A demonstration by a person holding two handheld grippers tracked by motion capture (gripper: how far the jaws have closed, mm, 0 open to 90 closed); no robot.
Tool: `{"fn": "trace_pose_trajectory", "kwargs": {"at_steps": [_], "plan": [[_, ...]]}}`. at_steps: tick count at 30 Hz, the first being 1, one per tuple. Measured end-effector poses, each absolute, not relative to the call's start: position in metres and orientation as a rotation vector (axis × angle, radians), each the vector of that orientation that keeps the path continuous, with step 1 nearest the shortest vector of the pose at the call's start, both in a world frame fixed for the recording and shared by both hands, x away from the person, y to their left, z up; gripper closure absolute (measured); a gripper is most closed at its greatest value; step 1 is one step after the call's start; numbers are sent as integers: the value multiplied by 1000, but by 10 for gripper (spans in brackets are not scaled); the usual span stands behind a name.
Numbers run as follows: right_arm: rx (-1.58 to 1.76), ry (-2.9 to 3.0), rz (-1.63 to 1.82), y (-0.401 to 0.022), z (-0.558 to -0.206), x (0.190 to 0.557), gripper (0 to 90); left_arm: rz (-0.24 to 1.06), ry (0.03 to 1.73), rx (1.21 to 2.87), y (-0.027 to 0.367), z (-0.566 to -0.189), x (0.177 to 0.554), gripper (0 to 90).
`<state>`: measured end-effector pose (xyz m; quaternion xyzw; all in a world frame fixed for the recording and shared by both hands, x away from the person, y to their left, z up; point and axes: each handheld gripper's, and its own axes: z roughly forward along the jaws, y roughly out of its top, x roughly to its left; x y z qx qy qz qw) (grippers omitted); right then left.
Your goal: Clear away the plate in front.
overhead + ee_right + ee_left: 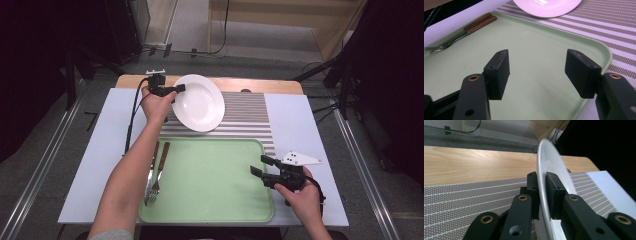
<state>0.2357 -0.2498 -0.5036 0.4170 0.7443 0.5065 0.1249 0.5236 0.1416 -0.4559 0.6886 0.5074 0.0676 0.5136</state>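
Left gripper [176,89]: jaws nearly closed, clamped on the rim of the white plate [199,102]; in the left gripper view one pad [534,192] sits against the outer face of the rim and the other against the inner face, with the plate edge [544,195] running between them.
Plate: white, round, shallow, plain and glossy; it is lifted and tilted, its held edge at the gripper and the rest stretching away from the jaws over the striped mat [250,107].
Left hand [157,105]: forearm reaches far forward, the hand wrapped around the gripper body, jaws pointing sideways toward the plate, the cable [132,117] trailing back along the arm.
Right gripper [261,166]: jaws wide apart with nothing between them; they hang over the bare right part of the green tray [529,65], not touching it.
Right hand [302,197]: low and near the person, at the tray's right edge, jaws aimed across the tray.
Cutlery: a fork [156,175] and a wooden-handled piece beside it lie on the tray's far side from the right gripper.
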Motion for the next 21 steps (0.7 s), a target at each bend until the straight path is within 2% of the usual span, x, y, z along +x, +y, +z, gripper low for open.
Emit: {"fn": "trace_pose_trajectory", "kwargs": {"at_steps": [3, 8, 14, 21], "plan": [[1220, 2165, 1477, -250, -503, 236, 361, 58, 1234, 1562, 144, -449, 524, 851], [1220, 2165, 1476, -251, -503, 235, 363, 67, 1206, 1647, 139, -434, 526, 863], [1214, 2157, 1481, -252, -503, 235, 368, 81, 1215, 1667, 134, -425, 525, 863], [1216, 2154, 1481, -252, -502, 235, 368, 55, 1207, 1624, 135, -400, 525, 863]]}}
